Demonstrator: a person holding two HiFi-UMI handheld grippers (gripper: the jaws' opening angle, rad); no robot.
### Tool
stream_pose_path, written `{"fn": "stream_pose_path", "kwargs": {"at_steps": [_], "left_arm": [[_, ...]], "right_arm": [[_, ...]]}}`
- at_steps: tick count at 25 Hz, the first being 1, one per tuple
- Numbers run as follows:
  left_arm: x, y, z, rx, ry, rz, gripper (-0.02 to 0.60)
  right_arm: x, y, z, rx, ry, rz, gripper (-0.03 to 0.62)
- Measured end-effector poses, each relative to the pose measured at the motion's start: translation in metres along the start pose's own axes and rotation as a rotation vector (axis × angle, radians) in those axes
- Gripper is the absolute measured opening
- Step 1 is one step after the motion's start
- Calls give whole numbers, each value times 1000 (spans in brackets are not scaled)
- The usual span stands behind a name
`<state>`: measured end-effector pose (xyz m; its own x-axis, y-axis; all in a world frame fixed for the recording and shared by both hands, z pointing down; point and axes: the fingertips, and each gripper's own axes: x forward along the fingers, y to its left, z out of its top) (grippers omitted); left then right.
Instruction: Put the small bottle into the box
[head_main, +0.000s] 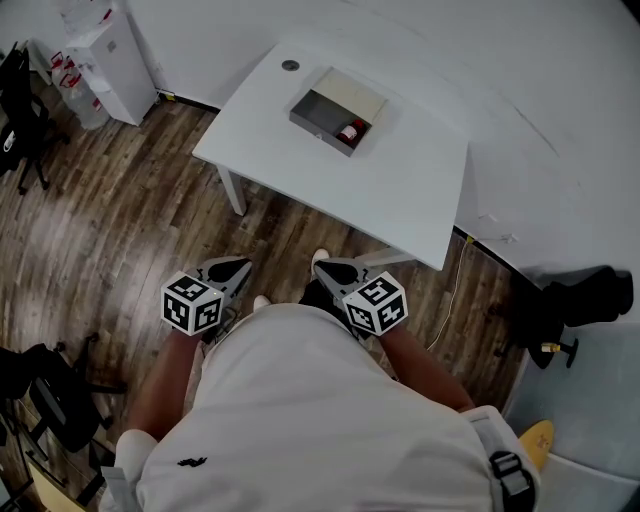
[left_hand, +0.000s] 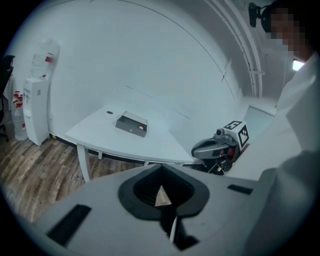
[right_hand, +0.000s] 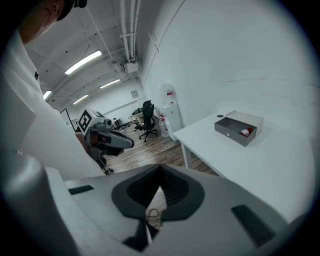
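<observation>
Both tools are fully closed and empty: the left tool (head_main: 234, 270) and the right tool (head_main: 331, 270) sit at your waist. The small bottle (head_main: 350, 131) lies inside the box (head_main: 318, 122) on the table (head_main: 400, 190), well ahead of you and more in line with the right tool.

well ahead of the left hand-held gripper (head_main: 236, 268) and the right hand-held gripper (head_main: 325, 270), the small bottle (head_main: 350, 131) in the box (head_main: 318, 122) is too small to tell beyond a red patch. behind both, the person's shirt (head_main: 300, 420) hides most of the legs. a dark chair (head_main: 15, 95) far left of the left hand-held gripper is cut off by the picture's edge.
</observation>
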<state>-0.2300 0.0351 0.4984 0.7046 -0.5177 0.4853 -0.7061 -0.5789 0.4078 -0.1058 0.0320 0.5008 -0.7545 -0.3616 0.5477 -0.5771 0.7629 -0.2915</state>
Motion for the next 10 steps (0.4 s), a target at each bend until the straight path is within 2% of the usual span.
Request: {"fn": "stream_pose_path", "kwargs": {"at_steps": [10], "left_arm": [[1, 14, 3, -10, 11, 17, 6]], "right_arm": [[10, -4, 11, -11, 5, 14, 5]]}}
